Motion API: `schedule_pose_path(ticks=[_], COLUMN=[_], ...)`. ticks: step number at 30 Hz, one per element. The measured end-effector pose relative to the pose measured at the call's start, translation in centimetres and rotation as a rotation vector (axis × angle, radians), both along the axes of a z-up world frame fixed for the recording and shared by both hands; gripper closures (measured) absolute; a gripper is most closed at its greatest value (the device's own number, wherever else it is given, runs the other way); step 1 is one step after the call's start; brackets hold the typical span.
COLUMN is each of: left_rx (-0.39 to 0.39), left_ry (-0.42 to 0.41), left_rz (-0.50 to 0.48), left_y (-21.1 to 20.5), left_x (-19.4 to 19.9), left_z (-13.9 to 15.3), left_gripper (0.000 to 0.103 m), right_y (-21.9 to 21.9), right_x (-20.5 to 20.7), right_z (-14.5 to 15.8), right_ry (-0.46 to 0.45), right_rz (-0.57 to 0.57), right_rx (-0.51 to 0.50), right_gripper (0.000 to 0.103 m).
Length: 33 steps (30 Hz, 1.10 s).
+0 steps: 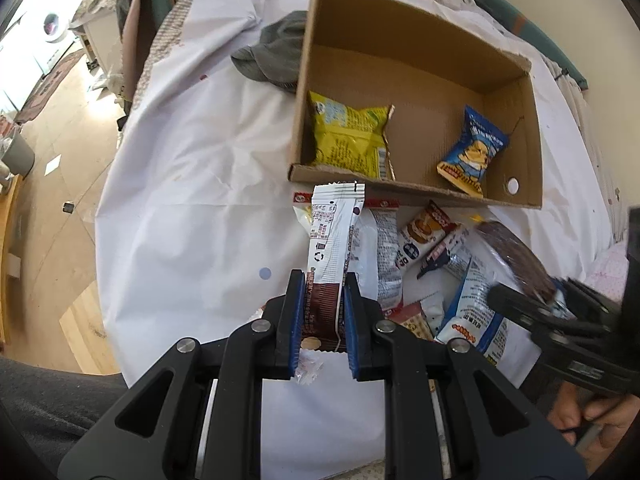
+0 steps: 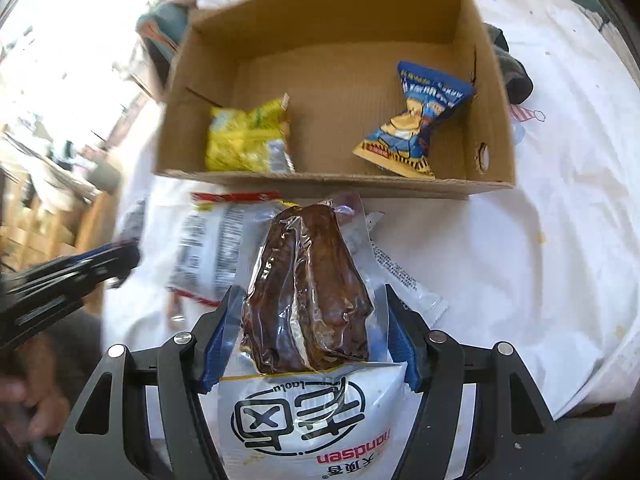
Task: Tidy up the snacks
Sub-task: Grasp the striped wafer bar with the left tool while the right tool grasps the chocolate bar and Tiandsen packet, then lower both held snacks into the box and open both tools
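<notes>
My left gripper [image 1: 323, 280] is shut on a slim white and brown snack stick [image 1: 332, 232], held upright just in front of the cardboard box [image 1: 400, 190]. My right gripper [image 2: 312, 292] is shut on a vacuum-packed brown snack [image 2: 308, 280] with a white printed lower half, lifted above the pile. The left wrist view shows that gripper [image 1: 552, 298] at the right edge with the brown pack [image 1: 516, 256]. Inside the box [image 2: 320, 184] lie a yellow bag [image 1: 348, 136] [image 2: 248, 140] and a blue bag [image 1: 476, 152] [image 2: 416, 128].
Several loose snack packets [image 1: 420, 248] lie on the white sheet [image 1: 192, 184] before the box. A grey cloth [image 1: 276, 52] lies behind the box's left wall. The sheet ends at the left over a wooden floor [image 1: 60, 220]. A hand [image 1: 592, 420] grips the right tool.
</notes>
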<state>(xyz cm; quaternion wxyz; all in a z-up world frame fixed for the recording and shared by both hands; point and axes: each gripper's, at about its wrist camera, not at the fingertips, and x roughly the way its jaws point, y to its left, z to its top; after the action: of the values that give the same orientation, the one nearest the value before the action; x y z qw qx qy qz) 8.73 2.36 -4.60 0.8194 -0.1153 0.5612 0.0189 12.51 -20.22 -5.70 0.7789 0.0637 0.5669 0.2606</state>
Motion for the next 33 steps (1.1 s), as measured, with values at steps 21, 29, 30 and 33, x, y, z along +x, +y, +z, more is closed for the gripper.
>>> schedule_pose_path(ticks=[21,29,30,33], left_rx=[0.007,0.003,0.002,0.010], left_ry=[-0.173,-0.163,-0.162,-0.159], left_rz=[0.003,-0.035,-0.038,-0.053], left_y=[0.4,-1.1,-1.2,-1.8], left_x=[2.1,5.5,5.9,7.5], left_z=[6.2,5.9,5.9,5.7], left_gripper=[0.088,0.088,0.088,0.088], right_y=[-4.5,-4.3,-4.2,-3.6], right_x=[1.0,4.0,4.5,5.9], right_z=[7.1,6.8,6.6,6.2], right_ry=[-0.212,-0.233,-0.233,-0.233], right_rz=[-0.068,-0.095,-0.097,-0.103], right_rx=[0.149,0.134,0.134,0.130], right_gripper=[0.034,0.034,0.034,0.034])
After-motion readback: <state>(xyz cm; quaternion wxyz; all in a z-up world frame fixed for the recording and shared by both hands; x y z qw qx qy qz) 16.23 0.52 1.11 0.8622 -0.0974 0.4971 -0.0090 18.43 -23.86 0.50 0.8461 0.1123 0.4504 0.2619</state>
